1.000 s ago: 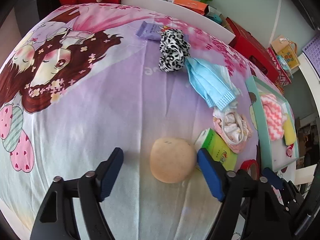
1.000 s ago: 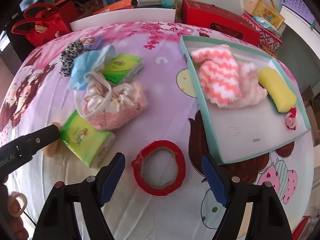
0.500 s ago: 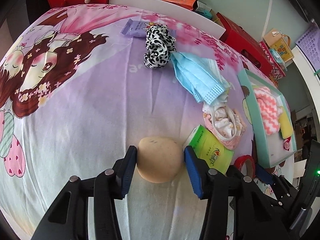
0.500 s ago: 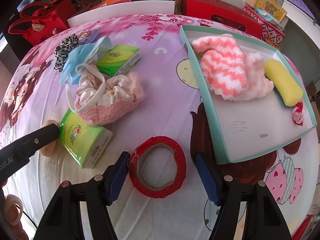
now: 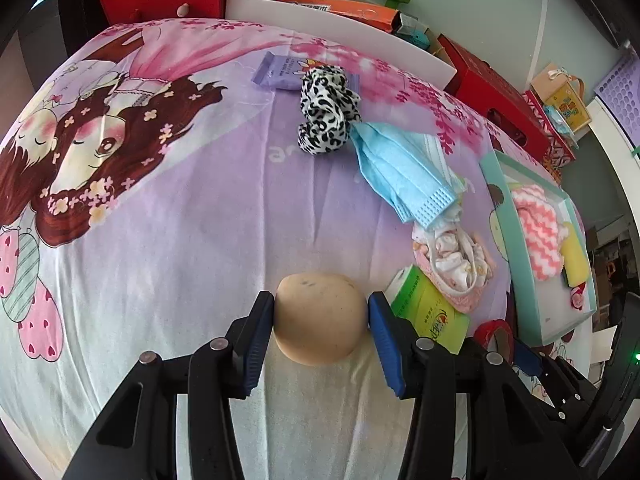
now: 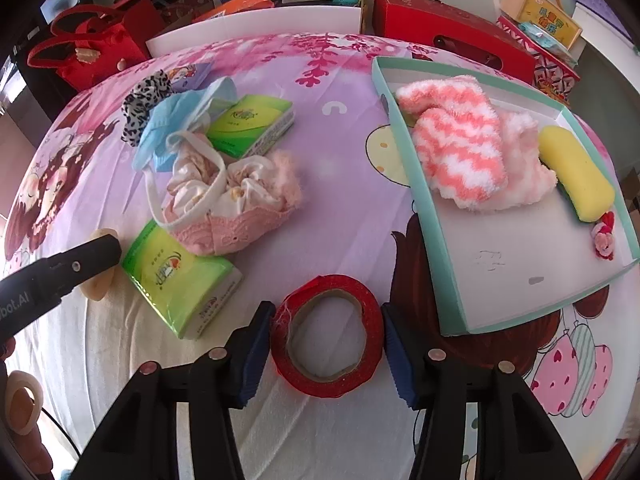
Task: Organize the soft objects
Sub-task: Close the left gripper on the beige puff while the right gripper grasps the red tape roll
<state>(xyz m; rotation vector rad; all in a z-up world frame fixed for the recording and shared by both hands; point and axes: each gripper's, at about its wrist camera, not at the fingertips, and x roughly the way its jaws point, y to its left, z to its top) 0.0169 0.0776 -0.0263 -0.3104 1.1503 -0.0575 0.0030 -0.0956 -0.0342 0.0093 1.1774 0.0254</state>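
My left gripper (image 5: 320,316) is shut on a tan squishy bun (image 5: 320,318) that rests on the cartoon bedsheet; both blue pads press its sides. My right gripper (image 6: 326,350) has closed around a red tape roll (image 6: 326,348), with both pads touching its rim. A teal-rimmed tray (image 6: 424,208) at the right holds pink-white fuzzy socks (image 6: 460,152) and a yellow sponge (image 6: 576,174). A pink lacy pouch (image 6: 232,204), blue face masks (image 5: 400,164) and a leopard scrunchie (image 5: 326,114) lie loose on the sheet.
Two green tissue packs (image 6: 180,278) (image 6: 250,124) lie near the pouch. A purple wipes pack (image 5: 280,74) lies behind the scrunchie. Red boxes (image 6: 448,34), a red bag (image 6: 96,48) and a white board (image 6: 256,28) line the far edge.
Both grippers have closed: the left from wide open onto the bun, the right from wide open onto the tape roll. Both moved slightly forward.
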